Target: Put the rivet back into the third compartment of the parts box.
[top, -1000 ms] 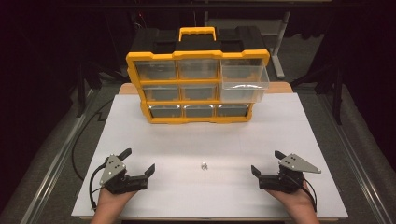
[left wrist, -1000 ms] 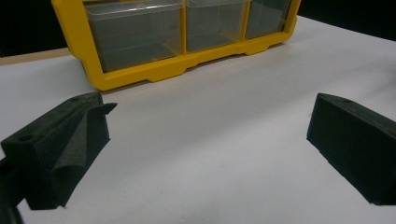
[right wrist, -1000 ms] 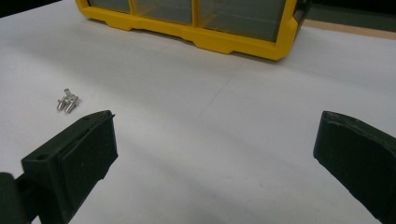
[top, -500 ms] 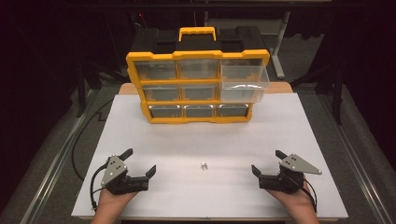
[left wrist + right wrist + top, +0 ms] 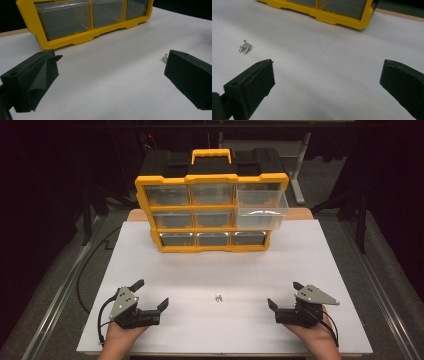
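Roughly midway between the empty, wide-open left gripper [image 5: 152, 305] and right gripper [image 5: 281, 296], the screws [image 5: 218, 297] lay before the organizer [image 5: 212, 210].

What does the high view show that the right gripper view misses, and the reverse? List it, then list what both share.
High view alone: the whole yellow plastic drawer cabinet with its black top, the clear drawer pulled out at its upper right, the person's hands, and the left gripper with jaws apart.

Right gripper view alone: the small silver metal screws seen as separate pieces, a short way beyond one of the right gripper's wide-open black jaws.

Both: the white table sheet, the cabinet's bottom edge, the screws, the right gripper.
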Demonstrator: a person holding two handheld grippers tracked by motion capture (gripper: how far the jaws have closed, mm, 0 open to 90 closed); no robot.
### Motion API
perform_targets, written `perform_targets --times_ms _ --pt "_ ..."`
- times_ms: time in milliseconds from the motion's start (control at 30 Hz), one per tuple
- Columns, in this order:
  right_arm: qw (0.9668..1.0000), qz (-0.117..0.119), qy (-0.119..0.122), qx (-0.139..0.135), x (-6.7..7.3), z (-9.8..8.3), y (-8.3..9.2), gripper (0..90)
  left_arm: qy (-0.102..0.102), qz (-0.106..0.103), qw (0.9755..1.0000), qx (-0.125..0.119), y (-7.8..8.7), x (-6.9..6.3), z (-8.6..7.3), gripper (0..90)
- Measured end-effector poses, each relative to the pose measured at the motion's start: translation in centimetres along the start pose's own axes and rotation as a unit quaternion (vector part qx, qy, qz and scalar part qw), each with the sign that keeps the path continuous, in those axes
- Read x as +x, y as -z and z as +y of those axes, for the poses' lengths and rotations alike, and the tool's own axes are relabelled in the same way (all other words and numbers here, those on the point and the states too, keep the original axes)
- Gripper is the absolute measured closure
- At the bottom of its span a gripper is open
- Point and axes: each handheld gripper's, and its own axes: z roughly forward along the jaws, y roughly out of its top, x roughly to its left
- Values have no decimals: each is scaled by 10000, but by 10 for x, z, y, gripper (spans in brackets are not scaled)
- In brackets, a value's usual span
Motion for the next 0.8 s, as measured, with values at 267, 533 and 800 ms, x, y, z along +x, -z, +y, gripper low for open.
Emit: perform_targets --times_ms 267,533,800 --pt "9984 -14 21 566 -1 -3 -6 1 -36 4 10000 -51 0 -1 0 4" --pt "9958 113 140 900 0 -4 -10 1 -46 -27 10000 -11 0 -2 0 4" --pt "9911 308 273 1269 2 -7 -14 1 -68 -34 10000 55 -2 -2 0 4"
